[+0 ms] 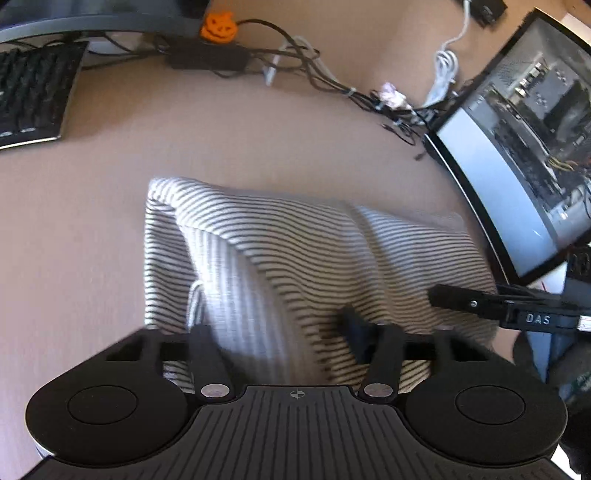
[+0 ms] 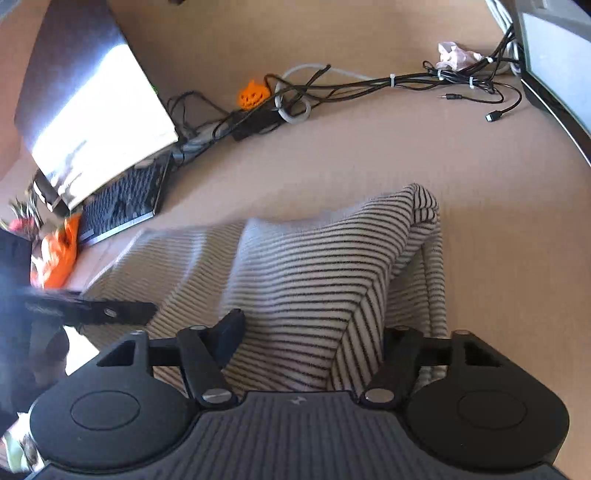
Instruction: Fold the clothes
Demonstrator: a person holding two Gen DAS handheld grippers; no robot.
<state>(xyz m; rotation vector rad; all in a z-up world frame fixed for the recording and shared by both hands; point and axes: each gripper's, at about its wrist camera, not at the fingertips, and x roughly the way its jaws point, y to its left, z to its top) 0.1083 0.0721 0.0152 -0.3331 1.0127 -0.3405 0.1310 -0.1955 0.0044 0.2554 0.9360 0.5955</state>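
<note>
The black-and-white striped knit garment (image 1: pixel 295 258) hangs lifted off the tan bench (image 1: pixel 110 184), pinched in both the left hand-held gripper (image 1: pixel 288 332) and right hand-held gripper (image 2: pixel 306 332); keep the edge taut and level.

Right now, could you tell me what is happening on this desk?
A person is folding a striped garment with a handheld claw in each hand. The left claw and the right claw each have striped cloth bunched between their fingers, apparently lifting one edge while the rest lies on the desk. A laptop, cables and an orange pumpkin figure sit behind.
</note>
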